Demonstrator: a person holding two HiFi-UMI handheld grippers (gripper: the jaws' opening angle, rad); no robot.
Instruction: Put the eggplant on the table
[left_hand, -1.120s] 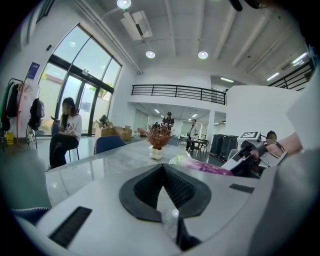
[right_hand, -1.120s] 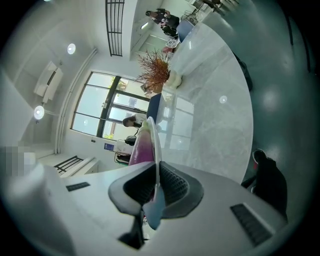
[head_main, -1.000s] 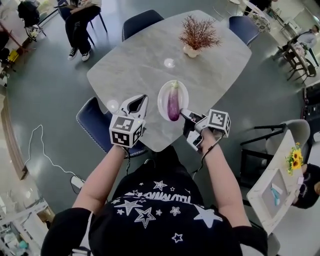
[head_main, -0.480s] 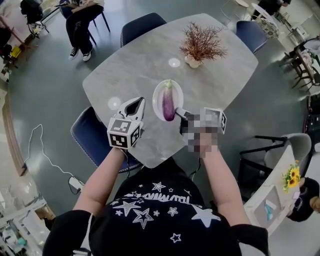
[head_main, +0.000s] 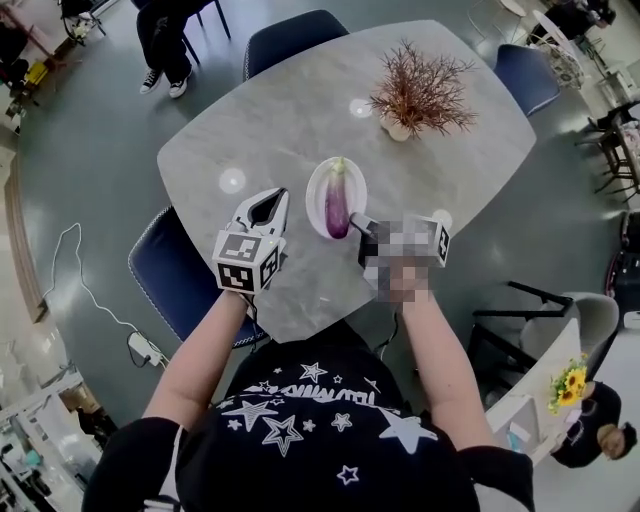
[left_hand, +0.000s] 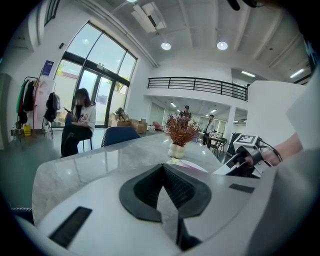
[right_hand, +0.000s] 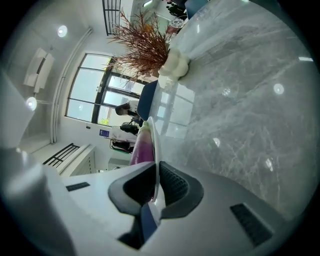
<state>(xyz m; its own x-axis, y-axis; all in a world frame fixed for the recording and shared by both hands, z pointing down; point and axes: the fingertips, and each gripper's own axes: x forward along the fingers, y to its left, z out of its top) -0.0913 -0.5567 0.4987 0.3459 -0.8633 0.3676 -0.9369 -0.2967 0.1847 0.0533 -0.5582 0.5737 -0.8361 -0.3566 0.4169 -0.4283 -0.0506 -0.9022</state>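
A purple eggplant (head_main: 337, 202) lies lengthwise on a small white plate (head_main: 318, 188), which sits on the grey marble table (head_main: 280, 120) near its front edge. My right gripper (head_main: 357, 222) is at the plate's near right rim. In the right gripper view the jaws are shut on the thin plate edge (right_hand: 155, 142), with the eggplant (right_hand: 142, 148) just beyond. My left gripper (head_main: 267, 206) hovers left of the plate, shut and holding nothing. Its own view has the closed right gripper (left_hand: 244, 160) and the plate (left_hand: 192, 165) to the right.
A vase of dried reddish branches (head_main: 420, 95) stands at the table's far right. Dark blue chairs sit at the near left (head_main: 165, 285), far side (head_main: 290, 35) and far right (head_main: 525, 75). A seated person (head_main: 170, 40) is beyond the table. A cable (head_main: 90, 300) lies on the floor.
The head view has shifted slightly. My left gripper's jaws look closer together than a second ago. My right gripper stays at the plate's near right rim, and the eggplant has not left the plate.
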